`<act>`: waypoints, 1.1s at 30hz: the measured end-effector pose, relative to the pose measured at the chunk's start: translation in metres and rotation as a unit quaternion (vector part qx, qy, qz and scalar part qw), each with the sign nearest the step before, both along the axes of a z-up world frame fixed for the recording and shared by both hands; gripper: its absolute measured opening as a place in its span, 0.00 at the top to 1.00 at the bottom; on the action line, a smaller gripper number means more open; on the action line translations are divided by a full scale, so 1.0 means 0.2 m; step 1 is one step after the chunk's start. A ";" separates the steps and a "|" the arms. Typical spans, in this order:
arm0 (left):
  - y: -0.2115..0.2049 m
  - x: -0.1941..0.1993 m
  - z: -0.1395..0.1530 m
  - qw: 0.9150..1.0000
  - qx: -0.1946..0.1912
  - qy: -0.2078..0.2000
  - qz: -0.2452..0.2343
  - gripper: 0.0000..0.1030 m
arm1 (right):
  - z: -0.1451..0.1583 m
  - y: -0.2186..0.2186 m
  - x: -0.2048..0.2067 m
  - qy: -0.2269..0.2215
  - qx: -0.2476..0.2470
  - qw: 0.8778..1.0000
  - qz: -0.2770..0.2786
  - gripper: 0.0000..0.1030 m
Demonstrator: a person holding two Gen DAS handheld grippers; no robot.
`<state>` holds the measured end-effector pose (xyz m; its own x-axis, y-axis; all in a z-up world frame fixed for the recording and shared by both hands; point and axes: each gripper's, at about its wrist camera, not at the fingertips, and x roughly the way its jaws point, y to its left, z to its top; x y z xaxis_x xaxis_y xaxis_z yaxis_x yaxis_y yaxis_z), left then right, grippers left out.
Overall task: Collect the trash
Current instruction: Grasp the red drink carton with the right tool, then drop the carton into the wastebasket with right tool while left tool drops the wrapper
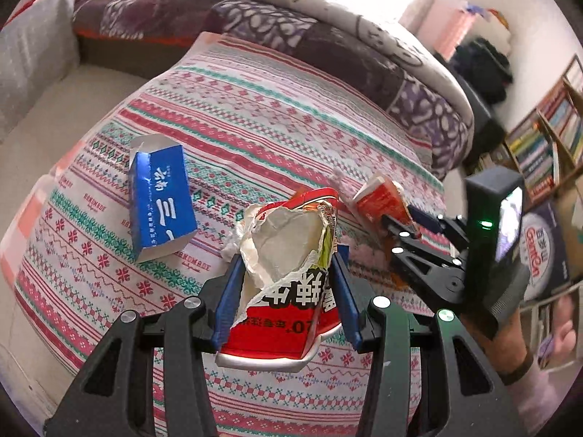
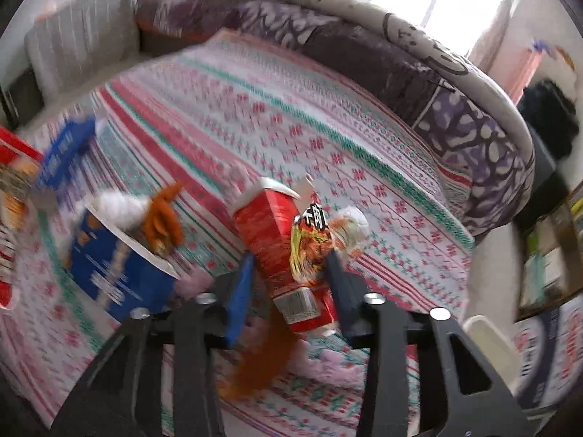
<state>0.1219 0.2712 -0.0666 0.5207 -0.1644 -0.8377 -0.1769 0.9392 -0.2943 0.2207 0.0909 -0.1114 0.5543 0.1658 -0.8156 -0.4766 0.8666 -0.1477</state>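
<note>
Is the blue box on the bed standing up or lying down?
Lying down. The blue box rests flat on its broad side on the patterned bedspread.

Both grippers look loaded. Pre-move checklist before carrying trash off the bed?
1. Left gripper shut on the torn red noodle cup: ok.
2. Right gripper shut on the red carton: ok.
3. Carton's torn wrapper secure: cannot tell, blurred.
4. Blue box collected: not ok, it lies on the bedspread.
5. Blue tub of scraps collected: not ok.
6. Bin in sight: cannot tell.
</note>
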 end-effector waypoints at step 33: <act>-0.49 0.03 0.33 0.965 0.176 -0.172 0.093 0.54 | 0.54 -0.47 -0.28 -0.136 0.200 0.959 -0.148 0.68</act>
